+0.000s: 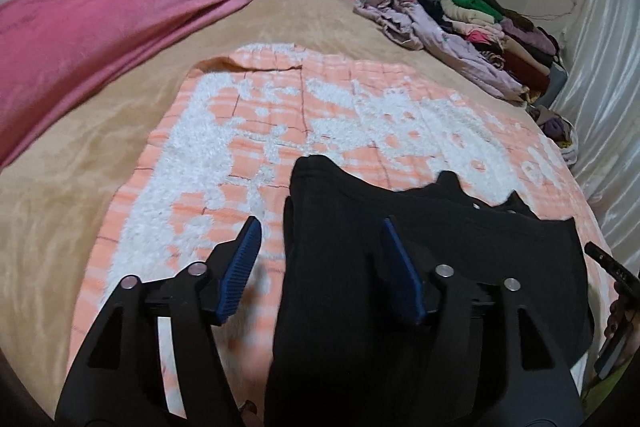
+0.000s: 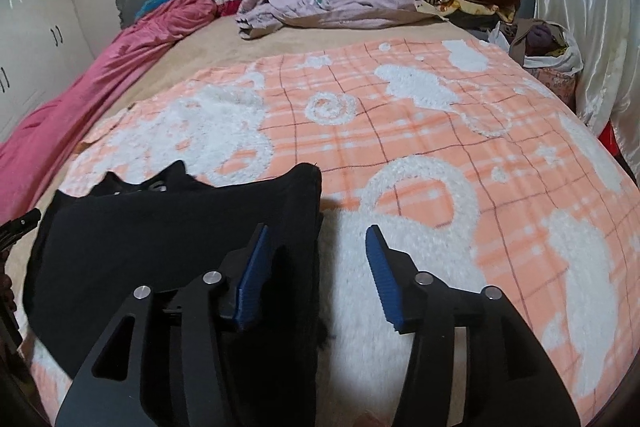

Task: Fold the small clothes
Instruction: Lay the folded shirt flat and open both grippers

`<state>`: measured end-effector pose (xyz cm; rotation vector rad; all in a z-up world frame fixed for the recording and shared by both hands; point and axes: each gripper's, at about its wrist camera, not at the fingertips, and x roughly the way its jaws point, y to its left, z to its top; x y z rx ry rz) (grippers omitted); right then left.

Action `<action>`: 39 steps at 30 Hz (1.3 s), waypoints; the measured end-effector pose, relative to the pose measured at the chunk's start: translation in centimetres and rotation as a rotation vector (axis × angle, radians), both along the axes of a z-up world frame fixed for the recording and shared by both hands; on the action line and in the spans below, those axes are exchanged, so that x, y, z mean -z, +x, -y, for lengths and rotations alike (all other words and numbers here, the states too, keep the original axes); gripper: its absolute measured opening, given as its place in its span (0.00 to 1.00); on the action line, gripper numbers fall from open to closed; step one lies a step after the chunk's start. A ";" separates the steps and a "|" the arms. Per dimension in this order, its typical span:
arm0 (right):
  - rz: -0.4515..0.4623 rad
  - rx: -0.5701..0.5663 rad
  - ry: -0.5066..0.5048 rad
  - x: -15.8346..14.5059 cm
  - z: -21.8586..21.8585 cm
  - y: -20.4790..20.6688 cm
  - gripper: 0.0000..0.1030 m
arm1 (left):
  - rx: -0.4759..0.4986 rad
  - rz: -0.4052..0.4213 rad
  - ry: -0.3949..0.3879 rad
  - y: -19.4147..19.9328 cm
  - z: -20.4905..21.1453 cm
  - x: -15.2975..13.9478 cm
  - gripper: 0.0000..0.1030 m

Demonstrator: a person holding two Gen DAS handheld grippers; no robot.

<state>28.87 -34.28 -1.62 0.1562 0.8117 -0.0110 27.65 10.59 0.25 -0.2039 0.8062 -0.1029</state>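
Lying folded on the orange blanket (image 2: 400, 155), the black garment (image 1: 360, 267) sat under both grippers; the left gripper (image 1: 320, 227) stood apart over its left edge, gripping nothing, and the right gripper (image 2: 318, 233) (jaws likewise parted) straddled its right edge (image 2: 312, 227), pads off the cloth

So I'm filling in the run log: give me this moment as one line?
stage: fold laid | black garment: on orange-white blanket | left tongs: open | right tongs: open

Matt black garment (image 1: 360, 247) on fluffy fleece blanket (image 1: 280, 115); glossy satin curtain (image 1: 612, 67).
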 end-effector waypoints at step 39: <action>-0.079 -0.110 0.002 2.9 -7.0 -7.7 0.58 | 0.144 -0.054 0.138 -8.5 5.7 3.1 0.80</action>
